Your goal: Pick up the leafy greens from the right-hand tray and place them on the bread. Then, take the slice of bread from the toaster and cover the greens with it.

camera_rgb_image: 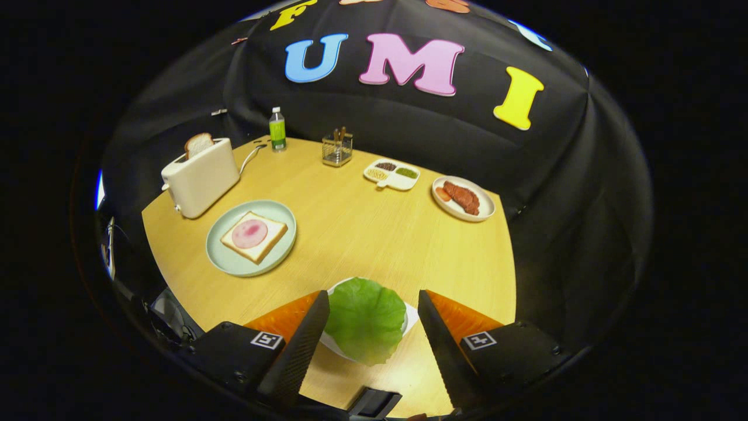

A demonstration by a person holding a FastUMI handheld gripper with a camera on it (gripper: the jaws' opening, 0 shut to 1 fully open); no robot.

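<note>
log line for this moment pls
tool open, fingers astride leafy greens on white tray | greens not gripped | bread with ham on plate, uncovered | slice in toaster

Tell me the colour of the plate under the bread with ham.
Pale green plate, gripper view; gripper open.

wood-grain table (374, 234), glossy toaster (201, 178), wire basket (337, 149)
</note>
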